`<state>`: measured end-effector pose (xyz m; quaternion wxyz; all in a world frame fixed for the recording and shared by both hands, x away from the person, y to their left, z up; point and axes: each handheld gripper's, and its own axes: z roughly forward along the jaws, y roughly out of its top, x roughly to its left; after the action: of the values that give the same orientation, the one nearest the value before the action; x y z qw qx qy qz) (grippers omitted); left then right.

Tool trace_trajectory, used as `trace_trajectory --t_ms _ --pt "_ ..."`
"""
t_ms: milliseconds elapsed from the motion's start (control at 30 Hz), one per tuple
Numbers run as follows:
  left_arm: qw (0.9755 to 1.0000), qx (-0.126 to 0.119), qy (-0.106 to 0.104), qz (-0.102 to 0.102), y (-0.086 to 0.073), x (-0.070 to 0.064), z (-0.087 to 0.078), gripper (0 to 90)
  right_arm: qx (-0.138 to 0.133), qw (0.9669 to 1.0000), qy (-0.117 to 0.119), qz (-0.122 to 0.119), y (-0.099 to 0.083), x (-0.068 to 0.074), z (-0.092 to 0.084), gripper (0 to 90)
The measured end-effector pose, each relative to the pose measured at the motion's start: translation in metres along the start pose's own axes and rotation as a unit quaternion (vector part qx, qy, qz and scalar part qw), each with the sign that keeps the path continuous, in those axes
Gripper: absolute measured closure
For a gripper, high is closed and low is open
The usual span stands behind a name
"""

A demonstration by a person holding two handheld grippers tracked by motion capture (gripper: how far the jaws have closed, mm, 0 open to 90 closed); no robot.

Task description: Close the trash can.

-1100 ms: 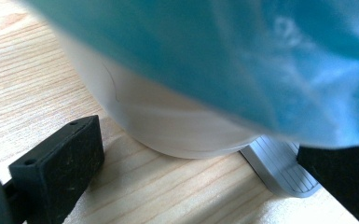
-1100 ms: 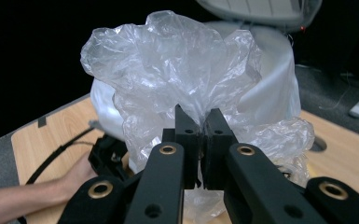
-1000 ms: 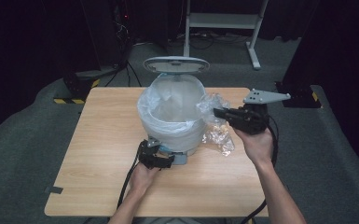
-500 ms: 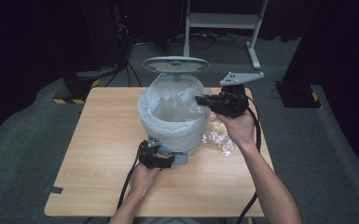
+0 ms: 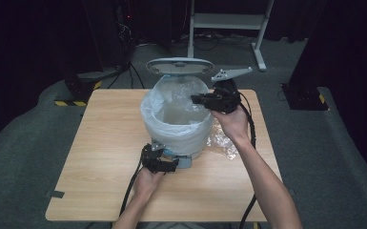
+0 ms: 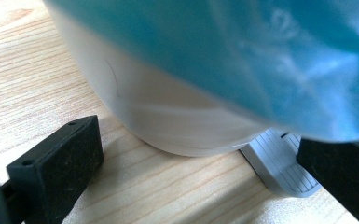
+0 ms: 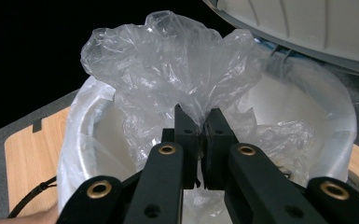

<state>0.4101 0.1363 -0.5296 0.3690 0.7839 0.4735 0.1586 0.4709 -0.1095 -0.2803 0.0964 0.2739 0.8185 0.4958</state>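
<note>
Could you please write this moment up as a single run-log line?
right gripper: shut on plastic bag over open pedal bin | left gripper: open, on pedal, lid up

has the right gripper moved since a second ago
Yes. The right gripper, shut on the plastic bag, went from beside the bin to over its opening.

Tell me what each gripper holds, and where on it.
The right gripper pinches a bunched fold of the clear bag over the bin's opening. The left gripper holds nothing, jaws open at the pedal.
</note>
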Motion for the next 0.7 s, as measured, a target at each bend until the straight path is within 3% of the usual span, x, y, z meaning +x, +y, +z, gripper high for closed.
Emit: trace_trajectory --t_ms 200,700 --pt "1.0 0.001 0.001 -0.001 0.0 -0.001 0.0 0.2 0.011 0.9999 -0.003 0.005 0.0 -0.004 0.01 82.8" --pt "1.0 0.001 0.002 -0.001 0.0 -0.001 0.0 0.2 0.016 0.9994 -0.031 -0.001 -0.002 -0.003 0.021 49.6"
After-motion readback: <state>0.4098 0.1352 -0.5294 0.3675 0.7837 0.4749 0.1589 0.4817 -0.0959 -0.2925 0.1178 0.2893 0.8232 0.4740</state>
